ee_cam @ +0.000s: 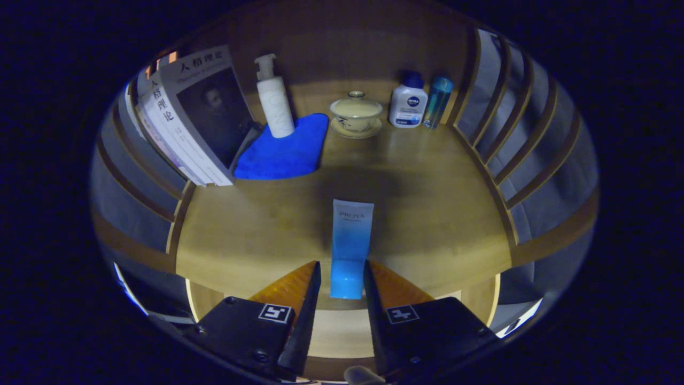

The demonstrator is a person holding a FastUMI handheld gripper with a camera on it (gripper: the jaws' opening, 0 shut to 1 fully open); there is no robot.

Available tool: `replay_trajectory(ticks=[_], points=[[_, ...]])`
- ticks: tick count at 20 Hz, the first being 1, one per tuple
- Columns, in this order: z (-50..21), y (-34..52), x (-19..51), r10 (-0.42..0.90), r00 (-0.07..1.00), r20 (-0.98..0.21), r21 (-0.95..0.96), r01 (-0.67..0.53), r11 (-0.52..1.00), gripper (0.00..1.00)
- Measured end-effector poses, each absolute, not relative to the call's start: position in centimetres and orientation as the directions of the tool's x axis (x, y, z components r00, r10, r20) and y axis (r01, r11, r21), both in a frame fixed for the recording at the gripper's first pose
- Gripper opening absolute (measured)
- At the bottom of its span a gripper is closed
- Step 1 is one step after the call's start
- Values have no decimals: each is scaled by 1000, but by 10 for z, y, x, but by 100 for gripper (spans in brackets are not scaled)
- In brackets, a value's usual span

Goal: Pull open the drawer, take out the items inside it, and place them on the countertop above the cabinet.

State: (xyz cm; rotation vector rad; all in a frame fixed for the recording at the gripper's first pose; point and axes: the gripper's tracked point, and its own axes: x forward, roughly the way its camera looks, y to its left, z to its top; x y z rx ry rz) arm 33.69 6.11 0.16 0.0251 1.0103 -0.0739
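A blue and white tube (351, 235) lies flat on the wooden countertop (427, 214), pointing away from me, with its blue cap end at the counter's front edge. My gripper (342, 264) straddles that cap end. The right finger sits against the tube's side, while a narrow strip of wood shows between the left finger and the tube. The jaws stand slightly open around the tube, not pressing on it.
At the back of the counter stand a white pump bottle (275, 101) on a blue cloth (288, 147), a lidded cup on a saucer (356, 112), a white bottle (408, 104) and a teal bottle (438, 101). Books (197, 117) lean at the left. Slatted rails (497, 123) flank both sides.
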Motion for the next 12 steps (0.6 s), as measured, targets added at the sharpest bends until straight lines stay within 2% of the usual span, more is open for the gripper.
replay_trajectory(ticks=[7, 12], points=[[9, 71, 303, -30, 556, -831, -12, 37, 999, 51], [29, 81, 272, -4, 626, -780, -4, 1, 1000, 51]])
